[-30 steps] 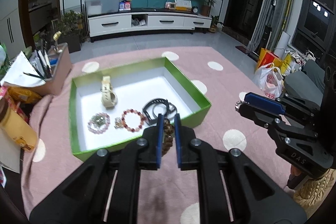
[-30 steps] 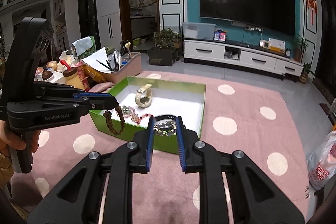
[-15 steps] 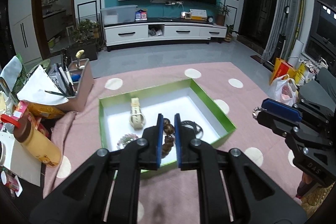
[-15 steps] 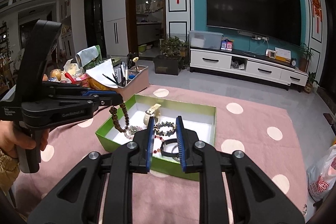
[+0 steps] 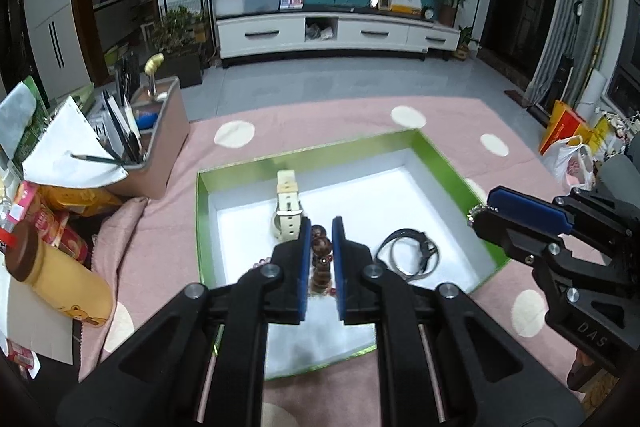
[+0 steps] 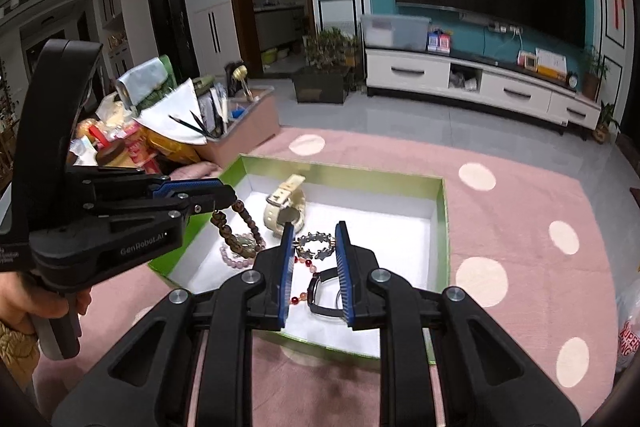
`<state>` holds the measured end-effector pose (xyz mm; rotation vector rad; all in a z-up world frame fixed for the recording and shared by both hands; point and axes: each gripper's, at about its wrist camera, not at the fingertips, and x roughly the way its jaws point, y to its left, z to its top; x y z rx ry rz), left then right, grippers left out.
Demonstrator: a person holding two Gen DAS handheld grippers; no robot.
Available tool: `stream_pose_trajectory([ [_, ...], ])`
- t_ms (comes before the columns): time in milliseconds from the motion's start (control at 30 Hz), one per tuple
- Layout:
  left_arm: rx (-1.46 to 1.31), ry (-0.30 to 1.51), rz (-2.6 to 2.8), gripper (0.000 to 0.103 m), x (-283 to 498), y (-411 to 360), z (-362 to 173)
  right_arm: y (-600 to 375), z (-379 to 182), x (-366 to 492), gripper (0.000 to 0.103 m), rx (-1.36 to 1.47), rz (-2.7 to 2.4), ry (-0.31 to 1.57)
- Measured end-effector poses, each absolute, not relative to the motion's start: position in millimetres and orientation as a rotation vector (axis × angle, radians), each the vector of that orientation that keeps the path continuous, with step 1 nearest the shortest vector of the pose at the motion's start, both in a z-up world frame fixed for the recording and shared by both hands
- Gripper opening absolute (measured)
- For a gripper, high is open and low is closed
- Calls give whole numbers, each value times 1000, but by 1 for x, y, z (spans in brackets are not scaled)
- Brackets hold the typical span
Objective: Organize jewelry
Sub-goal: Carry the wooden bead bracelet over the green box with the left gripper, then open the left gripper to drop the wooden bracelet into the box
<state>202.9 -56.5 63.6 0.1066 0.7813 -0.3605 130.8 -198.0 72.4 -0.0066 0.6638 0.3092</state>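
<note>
Holding two bracelets above the green box [image 5: 456, 169], one in each gripper. Nearest, at 6 o'clock in the left wrist view: left gripper [image 5: 321, 251], jaws almost fully closed on the brown bead bracelet [image 5: 321, 259]; in the right wrist view its loop hangs free under the tips, over the 9 o'clock edge of the box. Right gripper [image 6: 313, 259], jaws only narrowly apart, pinching the silver star bracelet [image 6: 315, 245] across its ring, over the middle of the box.

Just beyond, on the white floor of the box: black band [image 5: 408, 253] at about 3 o'clock of the left tips, red bead bracelet [image 6: 306, 267] and pale pink bead bracelet [image 6: 236, 255] partly hidden under the tools, cream watch [image 5: 287, 205] at 12 o'clock. Farther out, pink dotted cloth [image 5: 320, 123] around the box, then a brown organizer [image 5: 160, 147] with pens at 10 o'clock, and a white TV cabinet [image 5: 336, 33] at 12 o'clock.

Judged as the carrying step, both pieces not yet put down. Possible troubles from here: the hanging bead loop swinging and landing on the green wall or outside, because it sits close to that edge; dropping onto the pink or red beads and tangling with them, because free floor there is small; the thin star ring slipping or twisting out, because held only at two narrow points; both tools bumping if lowered together.
</note>
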Motion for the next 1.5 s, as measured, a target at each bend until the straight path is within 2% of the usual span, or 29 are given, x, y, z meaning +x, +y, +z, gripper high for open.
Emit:
stream_pose_trajectory([
  [467, 113, 926, -304, 10, 256, -56, 14, -183, 23, 199, 20, -1, 257, 893],
  [1100, 150, 957, -278, 11, 260, -61, 7, -186, 14, 205, 21, -12, 218, 947],
  [1133, 149, 956, -277, 19, 259, -60, 7, -186, 15, 204, 22, -12, 216, 947],
  [1167, 148, 956, -278, 34, 258, -60, 8, -187, 16, 203, 22, -15, 213, 947],
  [1200, 151, 953, -281, 42, 257, -60, 9, -188, 16, 203, 26, -16, 209, 947],
  [1233, 154, 950, -279, 52, 255, -59, 11, -189, 18, 201, 35, -17, 205, 947],
  [1300, 156, 941, -281, 53, 251, -58, 15, -191, 23, 197, 46, -25, 193, 940],
  [1367, 153, 934, -282, 62, 248, -56, 21, -194, 32, 191, 55, -39, 177, 925],
  [1400, 152, 927, -280, 64, 246, -55, 25, -196, 36, 188, 63, -40, 168, 918],
  [1433, 151, 919, -276, 69, 244, -53, 30, -199, 41, 186, 73, -39, 159, 913],
  [1467, 150, 914, -270, 80, 242, -51, 34, -202, 47, 182, 78, -38, 144, 908],
  [1500, 147, 913, -265, 86, 241, -50, 36, -204, 52, 181, 91, -37, 136, 909],
])
